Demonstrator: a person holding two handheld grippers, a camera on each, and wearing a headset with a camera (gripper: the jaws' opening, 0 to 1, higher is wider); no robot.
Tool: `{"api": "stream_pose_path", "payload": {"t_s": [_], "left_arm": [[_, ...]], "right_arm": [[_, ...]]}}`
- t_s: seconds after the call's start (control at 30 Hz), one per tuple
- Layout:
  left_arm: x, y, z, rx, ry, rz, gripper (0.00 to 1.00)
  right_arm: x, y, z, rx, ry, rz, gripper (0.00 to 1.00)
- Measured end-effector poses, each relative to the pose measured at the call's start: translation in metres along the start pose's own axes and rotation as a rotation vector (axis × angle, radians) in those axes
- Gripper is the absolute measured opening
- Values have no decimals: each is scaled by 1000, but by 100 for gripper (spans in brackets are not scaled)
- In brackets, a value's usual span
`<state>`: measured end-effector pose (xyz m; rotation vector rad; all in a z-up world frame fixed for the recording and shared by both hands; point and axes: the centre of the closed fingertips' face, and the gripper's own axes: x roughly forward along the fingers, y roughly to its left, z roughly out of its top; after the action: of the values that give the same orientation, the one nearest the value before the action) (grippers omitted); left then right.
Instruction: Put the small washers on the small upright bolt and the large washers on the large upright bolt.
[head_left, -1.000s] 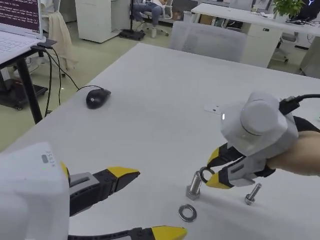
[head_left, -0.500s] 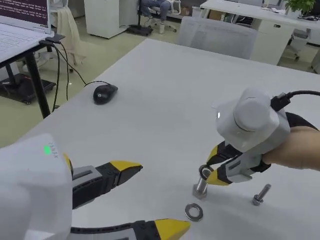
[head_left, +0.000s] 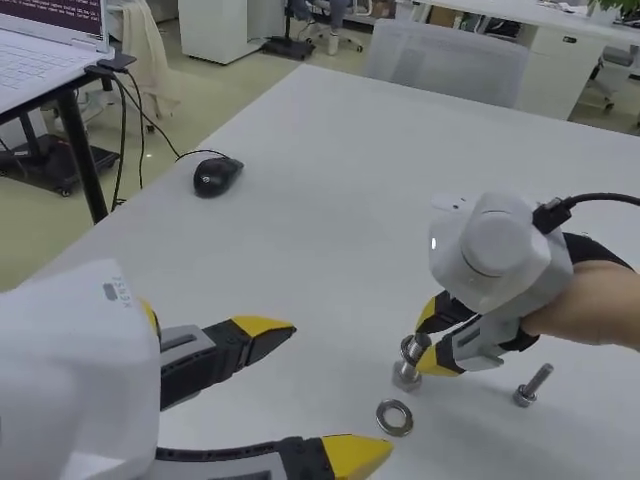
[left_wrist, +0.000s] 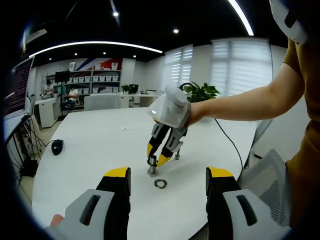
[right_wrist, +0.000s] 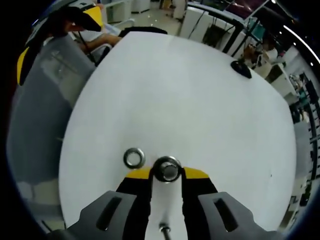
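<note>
My right gripper (head_left: 427, 352) is shut on a large washer (head_left: 412, 347) and holds it at the top of the large upright bolt (head_left: 406, 374). In the right gripper view the washer (right_wrist: 167, 169) rings the bolt's tip between the yellow jaws. A second washer (head_left: 395, 417) lies flat on the white table just in front of the bolt, also the washer (right_wrist: 134, 158). The small bolt (head_left: 531, 384) stands tilted to the right, behind my right hand. My left gripper (head_left: 315, 395) hovers open at the lower left, apart from everything. From the left gripper view, the right gripper (left_wrist: 159, 152) stands over the bolt (left_wrist: 152, 169).
A black computer mouse (head_left: 216, 175) lies near the table's left edge, its cable running off to a side table with a laptop (head_left: 35, 50). A grey chair (head_left: 445, 60) stands at the far edge. The white table (head_left: 330, 200) stretches bare between mouse and bolts.
The right gripper has shifted the washer from beside the large bolt's tip onto its top. The head camera has moved, so the whole scene sits differently.
</note>
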<state>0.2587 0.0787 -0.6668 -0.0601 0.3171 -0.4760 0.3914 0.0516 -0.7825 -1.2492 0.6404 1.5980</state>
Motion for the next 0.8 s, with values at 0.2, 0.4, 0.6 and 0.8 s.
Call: {"api": "stream_pose_path", "payload": {"t_s": [0.2,0.4,0.6,0.8], "left_arm": [[1,0,0,-4,-2,-2,60],[3,-2,-4,-10,6,-12,60],[4,1,-5,-24,4,-7,60],[4,1,-6,-26,5,-7,60]], "right_arm": [[11,1,-5,5,3,14,22],[22,2,-9,-2,16,26,23],[27,3,-11,-6,22,36,23],[29,3,-11,-21,14,39,24]]}}
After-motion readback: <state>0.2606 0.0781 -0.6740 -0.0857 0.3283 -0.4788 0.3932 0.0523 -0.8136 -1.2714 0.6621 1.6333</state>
